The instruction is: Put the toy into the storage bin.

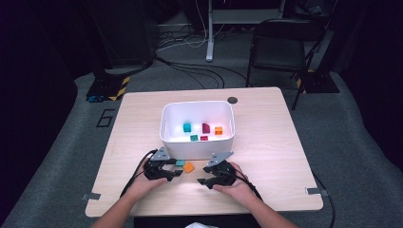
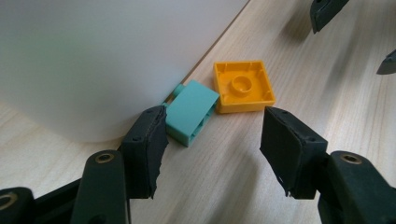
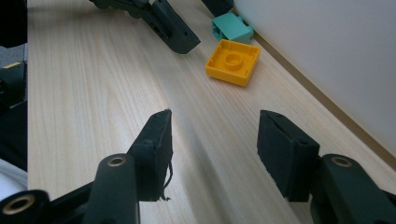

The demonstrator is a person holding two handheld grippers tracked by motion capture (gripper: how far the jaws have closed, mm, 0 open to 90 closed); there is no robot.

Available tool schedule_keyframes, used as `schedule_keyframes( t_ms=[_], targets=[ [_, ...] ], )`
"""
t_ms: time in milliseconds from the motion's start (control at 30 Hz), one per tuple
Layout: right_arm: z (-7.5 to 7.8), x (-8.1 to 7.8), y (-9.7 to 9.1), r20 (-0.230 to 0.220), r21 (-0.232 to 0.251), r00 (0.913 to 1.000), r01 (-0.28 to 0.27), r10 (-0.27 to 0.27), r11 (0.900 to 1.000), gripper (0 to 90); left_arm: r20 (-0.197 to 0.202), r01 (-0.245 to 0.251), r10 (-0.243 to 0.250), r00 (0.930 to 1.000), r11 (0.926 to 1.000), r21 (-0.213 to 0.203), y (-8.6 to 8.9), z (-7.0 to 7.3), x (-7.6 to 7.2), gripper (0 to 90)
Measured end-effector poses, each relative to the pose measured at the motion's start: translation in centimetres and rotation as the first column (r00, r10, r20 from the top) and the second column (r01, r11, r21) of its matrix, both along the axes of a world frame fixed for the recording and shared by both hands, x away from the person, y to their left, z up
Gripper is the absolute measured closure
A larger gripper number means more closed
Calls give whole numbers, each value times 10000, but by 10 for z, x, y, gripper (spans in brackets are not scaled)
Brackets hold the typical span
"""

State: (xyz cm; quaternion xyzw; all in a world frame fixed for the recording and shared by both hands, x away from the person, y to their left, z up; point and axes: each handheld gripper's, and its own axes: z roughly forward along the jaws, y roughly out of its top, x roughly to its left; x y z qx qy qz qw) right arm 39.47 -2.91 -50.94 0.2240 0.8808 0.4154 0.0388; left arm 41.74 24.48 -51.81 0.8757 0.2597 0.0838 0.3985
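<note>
The teal brick lies on the surface against the white bin's near wall, the orange brick just right of it. The left claw and right claw both gape wide and empty. Closing now, the left claw may jam the teal brick against the bin or nudge the orange one away.

Two bricks before bin, touching.

Dim room, lit table

A pale wooden table stands on grey carpet — behind it a black folding chair, loose cables and a white stand leg — in darkness.
</note>
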Motion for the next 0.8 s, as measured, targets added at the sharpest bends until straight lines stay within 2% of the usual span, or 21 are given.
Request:
schedule_keyframes(
  t_ms=[67,233,567,800],
  targets=[
    [0,-1,-3,-80,24,9999,64,-64,10000,453,-102,108,-109,9999,9999,-51,-2,1,0,400],
    [1,1,-9,-34,110,9998,194,-193,9998,452,-177,661,-671,9976,9963,-547,-15,0,0,400],
    [-1,5,-14,-42,-96,9995,309,-310,9995,451,54,1438,-1437,9896,9893,-255,-48,-2,-4,418],
    [0,3,-20,-92,-42,9992,389,-389,9992,458,384,1554,-1562,9870,9876,231,-60,-4,-10,526]
  ],
)
